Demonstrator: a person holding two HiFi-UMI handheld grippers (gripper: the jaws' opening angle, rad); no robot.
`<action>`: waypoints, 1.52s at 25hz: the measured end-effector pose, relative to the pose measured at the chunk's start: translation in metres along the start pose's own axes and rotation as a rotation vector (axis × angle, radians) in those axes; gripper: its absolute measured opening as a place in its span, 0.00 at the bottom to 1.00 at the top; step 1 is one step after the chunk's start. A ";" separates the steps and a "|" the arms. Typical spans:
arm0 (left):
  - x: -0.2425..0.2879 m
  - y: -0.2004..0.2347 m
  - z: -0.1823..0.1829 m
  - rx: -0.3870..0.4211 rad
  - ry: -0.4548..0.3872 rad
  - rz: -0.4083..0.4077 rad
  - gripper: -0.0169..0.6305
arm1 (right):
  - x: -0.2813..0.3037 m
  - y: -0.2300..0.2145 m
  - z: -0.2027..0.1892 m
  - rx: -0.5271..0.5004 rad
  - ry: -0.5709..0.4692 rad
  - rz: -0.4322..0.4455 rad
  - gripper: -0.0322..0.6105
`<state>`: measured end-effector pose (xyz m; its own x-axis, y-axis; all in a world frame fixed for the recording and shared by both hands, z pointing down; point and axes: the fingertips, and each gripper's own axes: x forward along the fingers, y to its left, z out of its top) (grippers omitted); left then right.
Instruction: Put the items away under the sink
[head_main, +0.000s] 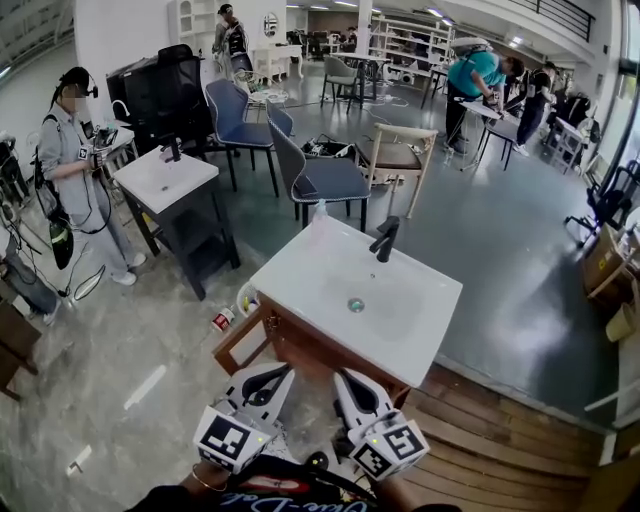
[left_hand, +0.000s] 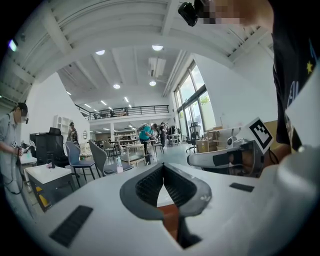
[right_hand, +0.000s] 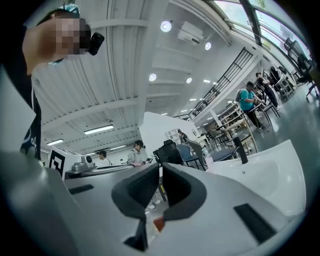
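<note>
The left tool (head_main: 272, 375) and right tool (head_main: 345, 382) are hovering closed and empty in front of the sink (head_main: 320, 270), likely before any pickup. The items (head_main: 222, 320) are lying on the floor (head_main: 120, 340) beside the sink's left.

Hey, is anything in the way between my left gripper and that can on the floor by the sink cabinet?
Yes, seemingly: the cabinet's wooden side frame crosses between the left gripper and the can, which lies on the floor just left of it.

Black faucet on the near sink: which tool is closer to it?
Right. The right tool is before the sink, roughly below the faucet in the head view; the left tool is further left.
</note>
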<state>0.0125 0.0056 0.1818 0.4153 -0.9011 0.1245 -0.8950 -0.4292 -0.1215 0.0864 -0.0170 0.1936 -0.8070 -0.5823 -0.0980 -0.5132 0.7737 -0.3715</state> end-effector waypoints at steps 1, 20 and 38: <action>0.001 -0.001 0.000 -0.011 0.007 -0.003 0.04 | 0.000 -0.002 0.001 -0.001 0.000 -0.005 0.07; 0.020 0.006 0.005 0.007 -0.002 -0.046 0.04 | 0.012 -0.010 0.005 -0.001 -0.012 -0.026 0.06; 0.046 0.057 -0.003 -0.024 0.009 -0.028 0.04 | 0.059 -0.034 0.000 0.001 0.013 -0.051 0.06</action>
<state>-0.0198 -0.0596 0.1834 0.4391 -0.8880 0.1365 -0.8866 -0.4529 -0.0940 0.0564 -0.0773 0.2000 -0.7835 -0.6177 -0.0673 -0.5533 0.7429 -0.3767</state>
